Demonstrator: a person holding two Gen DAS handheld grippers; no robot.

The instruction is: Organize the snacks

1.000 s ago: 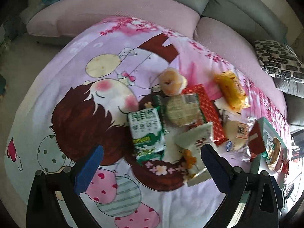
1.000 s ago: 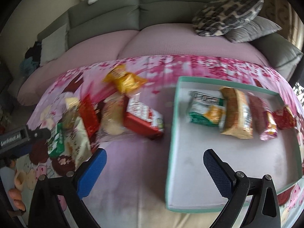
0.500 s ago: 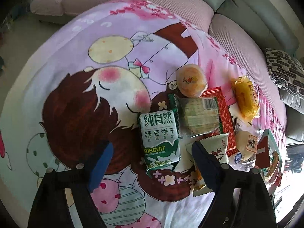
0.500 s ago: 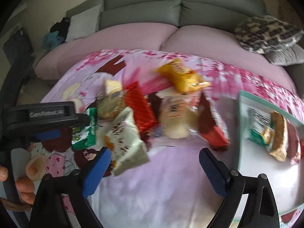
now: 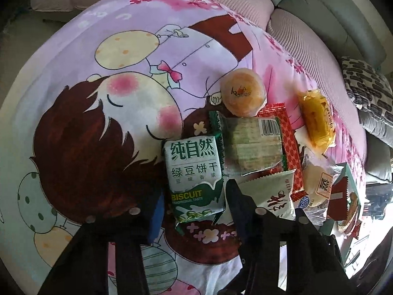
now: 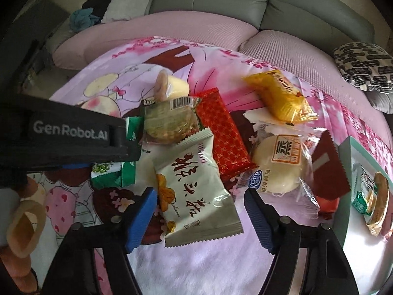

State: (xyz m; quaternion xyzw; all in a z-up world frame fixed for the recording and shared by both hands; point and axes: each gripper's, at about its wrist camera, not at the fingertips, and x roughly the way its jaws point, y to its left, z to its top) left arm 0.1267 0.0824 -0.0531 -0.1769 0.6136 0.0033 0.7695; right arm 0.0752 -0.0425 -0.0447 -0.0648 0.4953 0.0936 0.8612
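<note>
We see a grey sofa [image 6: 216, 2] along the back, its seat under a pink ribbed cover [image 6: 172, 27]. A cartoon-print cloth [image 5: 81, 123] in pink and lilac spreads in front. A black-and-white patterned cushion [image 6: 363, 66] lies at the right, crumpled clothes [image 6: 83, 17] at the left. Daylight is soft.

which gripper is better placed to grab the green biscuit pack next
Left. The left gripper already straddles the green biscuit pack, jaws open on either side. The right gripper is open around the cream packet instead.
</note>
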